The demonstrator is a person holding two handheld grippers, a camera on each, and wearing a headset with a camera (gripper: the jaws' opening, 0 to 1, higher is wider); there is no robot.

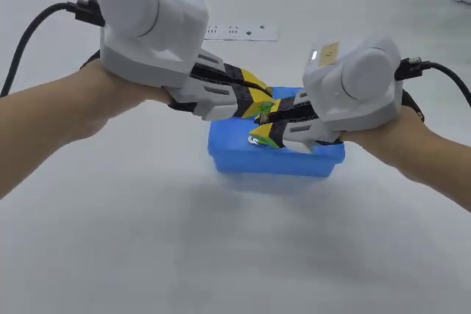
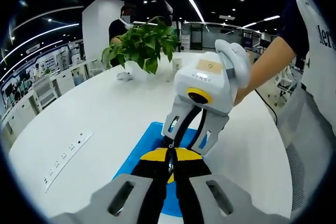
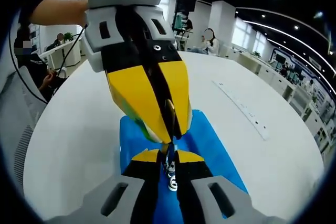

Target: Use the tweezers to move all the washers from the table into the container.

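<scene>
A few small pale pieces, probably washers (image 3: 171,176), lie inside the blue container (image 1: 274,161), which stands in the middle of the white surface (image 1: 110,255). Above it the left tongs (image 1: 263,108) come in from 10 o'clock and the right tongs (image 1: 259,134) from 3 o'clock, their tips almost touching. Both look clenched; whether they pinch the tweezers I cannot tell. A power strip (image 1: 243,32) lies at 12 o'clock. I judge the task well advanced, but how many washers remain is unclear.

Blue container (image 1: 243,161) interior mostly hidden behind left gripper (image 1: 260,102) and right gripper (image 1: 262,133). Small object (image 3: 171,183) under jaws: too small to identify.
</scene>
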